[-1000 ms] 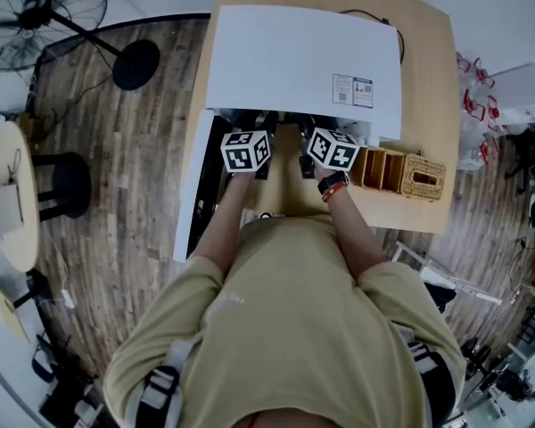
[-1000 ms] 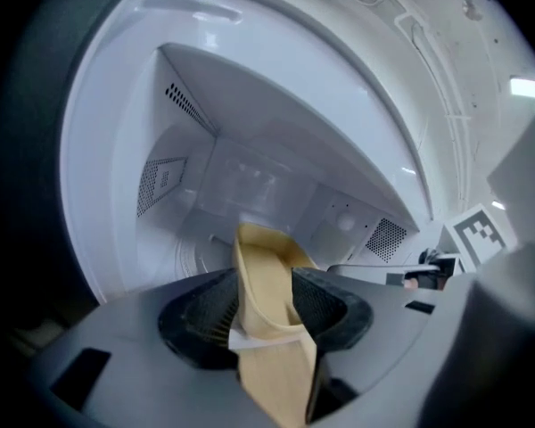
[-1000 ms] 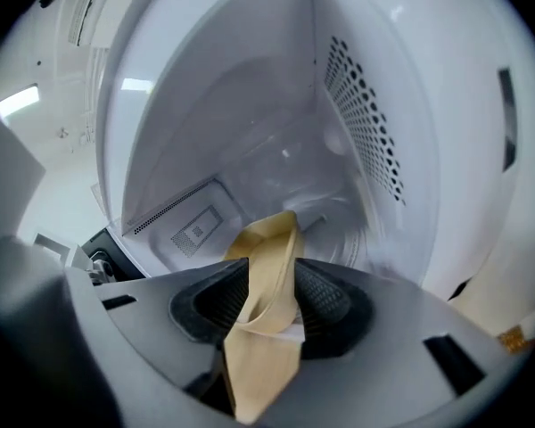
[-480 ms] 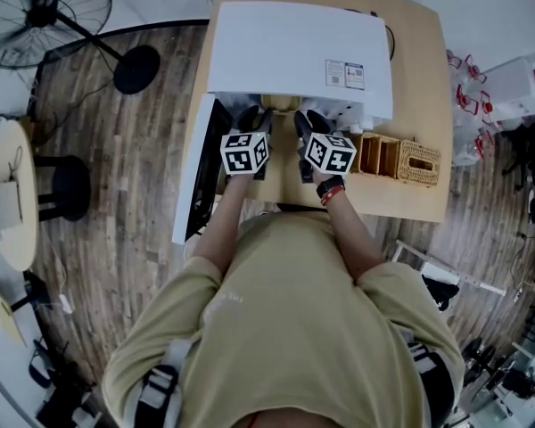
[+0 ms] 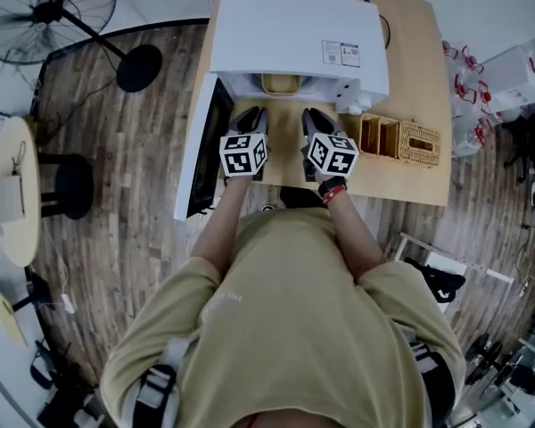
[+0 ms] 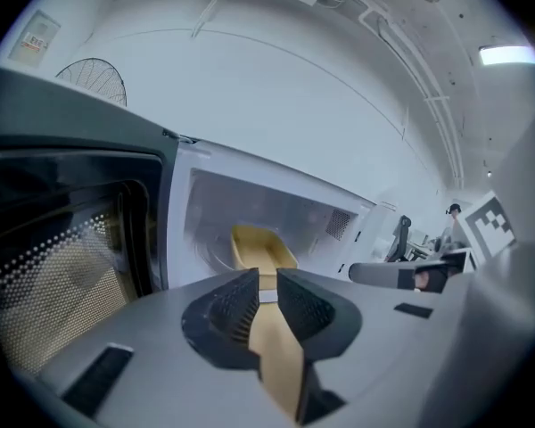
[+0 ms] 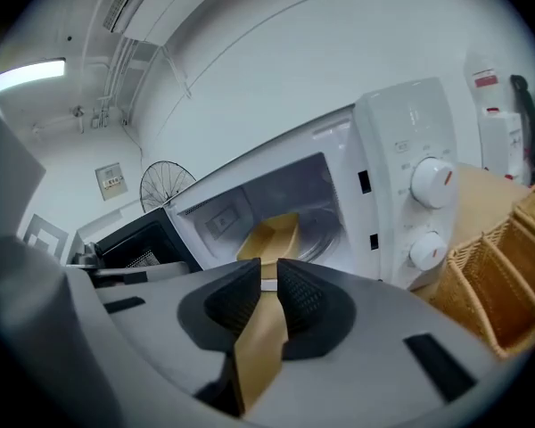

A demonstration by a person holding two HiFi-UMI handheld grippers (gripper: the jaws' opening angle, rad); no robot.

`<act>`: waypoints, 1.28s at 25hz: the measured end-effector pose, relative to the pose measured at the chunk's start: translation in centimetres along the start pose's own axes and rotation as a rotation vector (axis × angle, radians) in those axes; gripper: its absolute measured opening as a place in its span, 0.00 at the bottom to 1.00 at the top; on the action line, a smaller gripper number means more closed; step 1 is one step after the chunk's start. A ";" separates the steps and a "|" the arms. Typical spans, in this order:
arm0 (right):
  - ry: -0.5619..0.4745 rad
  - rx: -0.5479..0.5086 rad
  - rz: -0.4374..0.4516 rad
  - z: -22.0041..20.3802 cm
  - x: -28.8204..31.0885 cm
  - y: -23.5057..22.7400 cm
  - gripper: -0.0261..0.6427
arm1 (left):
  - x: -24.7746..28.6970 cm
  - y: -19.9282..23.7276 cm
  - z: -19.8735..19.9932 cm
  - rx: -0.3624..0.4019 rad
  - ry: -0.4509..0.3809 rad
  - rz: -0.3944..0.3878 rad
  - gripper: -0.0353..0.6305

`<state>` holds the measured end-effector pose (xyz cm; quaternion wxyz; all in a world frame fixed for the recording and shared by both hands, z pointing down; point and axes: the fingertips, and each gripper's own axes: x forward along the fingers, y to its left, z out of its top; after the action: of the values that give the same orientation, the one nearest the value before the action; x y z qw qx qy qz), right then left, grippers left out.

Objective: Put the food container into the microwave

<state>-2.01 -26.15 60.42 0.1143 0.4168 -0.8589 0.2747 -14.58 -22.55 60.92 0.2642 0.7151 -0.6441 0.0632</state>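
The tan food container (image 5: 279,83) sits inside the open white microwave (image 5: 294,34), on its floor; it also shows in the left gripper view (image 6: 257,246) and the right gripper view (image 7: 272,234). My left gripper (image 5: 253,116) (image 6: 266,279) and right gripper (image 5: 315,116) (image 7: 267,270) hover side by side over the wooden table (image 5: 423,78) in front of the opening, apart from the container. Both pairs of jaws have just been closing. They now stand with only a narrow gap, and nothing is between them.
The microwave door (image 5: 201,163) hangs open to the left, close beside my left gripper. Its dials (image 7: 432,181) are on the right. Wicker baskets (image 5: 401,141) (image 7: 499,275) stand on the table right of my right gripper. A fan (image 5: 45,12) and a stool (image 5: 67,185) stand on the floor.
Both grippers have drawn back out of the microwave opening toward the person. The container has stayed inside.
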 end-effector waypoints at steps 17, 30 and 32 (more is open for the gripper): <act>-0.043 -0.134 -0.025 -1.1 -5.2 2.1 0.10 | -5.8 -1.2 -0.6 0.009 -0.091 0.006 0.08; -0.042 -0.095 0.005 -0.8 -4.8 3.3 0.10 | -6.1 -0.7 -0.4 -0.116 -0.104 -0.038 0.08; -0.032 -0.098 0.003 -1.0 -4.6 3.1 0.10 | -5.7 -0.6 -0.5 -0.106 -0.097 -0.033 0.08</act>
<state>-1.58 -21.02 58.13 0.1204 0.4138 -0.8736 0.2260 -14.85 -17.23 58.67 0.2711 0.7130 -0.6466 -0.0103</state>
